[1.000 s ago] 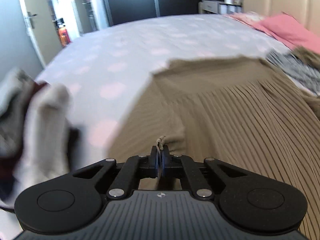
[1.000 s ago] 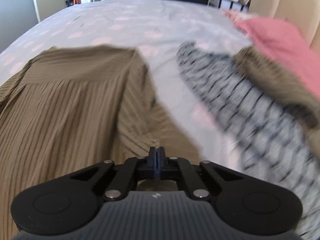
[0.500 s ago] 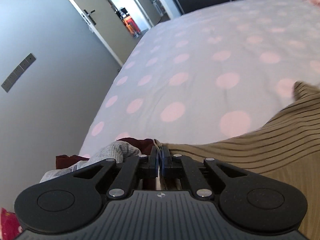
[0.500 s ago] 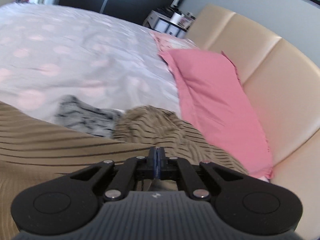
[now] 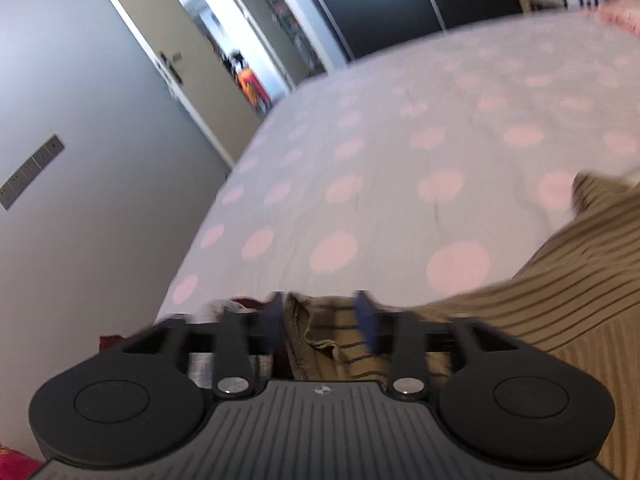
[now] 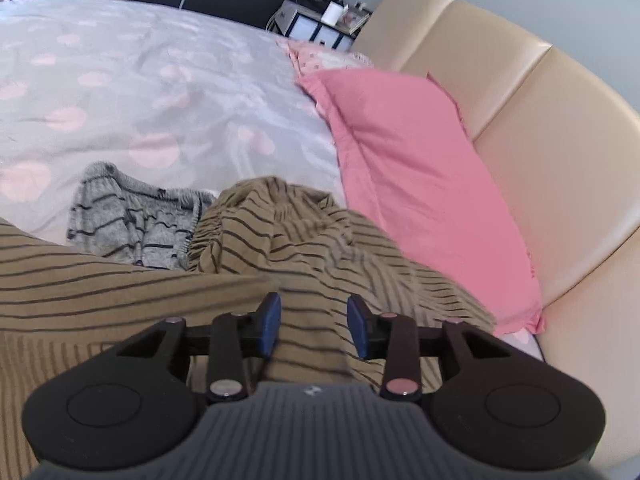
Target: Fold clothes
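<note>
— What is shown of the brown striped garment [image 6: 100,288]?
— Soft, finely ribbed matt cloth; the grey sweater [image 6: 132,224] is seen as fuzzy knit.
— And the headboard [image 6: 532,128]?
— Smooth, faintly glossy padding; the pink pillow [image 6: 420,184] is plain matt cloth.

A: So what do these handheld grippers look like up close?

B: Both the same build. The left gripper [image 5: 322,322] has a dark grey ribbed housing along the bottom of the frame with a tiny round crosshair mark at its top centre, a big matte black disc at each lower corner, and black link arms pinned with silver screws.

A: And the fingers?

B: Blue pads [image 5: 365,320] on black carriers. The right gripper [image 6: 313,324] matches: blue pads [image 6: 269,322], silver pivots, ribbed grey body with a small white logo.
</note>
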`<move>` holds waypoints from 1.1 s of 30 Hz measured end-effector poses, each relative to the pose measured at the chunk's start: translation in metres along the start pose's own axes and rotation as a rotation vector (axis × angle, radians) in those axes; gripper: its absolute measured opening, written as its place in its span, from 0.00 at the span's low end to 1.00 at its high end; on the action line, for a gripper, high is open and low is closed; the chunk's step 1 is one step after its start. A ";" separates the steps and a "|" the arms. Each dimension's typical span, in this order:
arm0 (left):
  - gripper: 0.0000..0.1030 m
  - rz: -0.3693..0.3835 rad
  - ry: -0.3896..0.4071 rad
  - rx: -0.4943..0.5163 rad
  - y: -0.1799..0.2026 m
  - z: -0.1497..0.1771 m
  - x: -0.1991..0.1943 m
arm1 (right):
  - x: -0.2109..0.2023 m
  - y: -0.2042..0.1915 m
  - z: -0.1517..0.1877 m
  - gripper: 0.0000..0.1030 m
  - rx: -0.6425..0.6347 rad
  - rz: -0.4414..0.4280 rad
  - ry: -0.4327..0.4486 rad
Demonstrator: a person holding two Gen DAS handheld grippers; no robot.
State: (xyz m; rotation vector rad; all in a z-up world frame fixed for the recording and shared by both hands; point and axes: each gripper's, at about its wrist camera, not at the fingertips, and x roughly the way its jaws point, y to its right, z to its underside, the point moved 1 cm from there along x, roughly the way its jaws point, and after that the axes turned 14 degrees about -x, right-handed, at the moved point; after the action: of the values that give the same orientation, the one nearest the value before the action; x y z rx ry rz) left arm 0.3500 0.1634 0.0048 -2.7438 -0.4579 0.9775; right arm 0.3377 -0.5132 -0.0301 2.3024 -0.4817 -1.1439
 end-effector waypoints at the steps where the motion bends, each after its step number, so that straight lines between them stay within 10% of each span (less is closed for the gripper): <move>1: 0.49 0.018 0.019 -0.009 -0.003 0.000 -0.012 | -0.011 0.003 0.003 0.41 -0.001 -0.003 0.010; 8: 0.49 0.177 0.043 -0.077 -0.030 0.020 -0.100 | -0.098 0.018 0.061 0.49 0.063 -0.137 0.068; 18: 0.49 0.331 -0.119 -0.150 -0.063 0.137 -0.183 | -0.189 -0.008 0.191 0.46 0.151 -0.413 0.056; 33: 0.49 0.405 -0.451 -0.209 -0.086 0.282 -0.193 | -0.177 -0.061 0.316 0.39 0.261 -0.689 -0.177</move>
State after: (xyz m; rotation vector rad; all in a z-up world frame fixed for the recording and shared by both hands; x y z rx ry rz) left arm 0.0085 0.1979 -0.0745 -2.8501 -0.0585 1.7577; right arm -0.0165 -0.4640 -0.1163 2.6996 0.1411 -1.6928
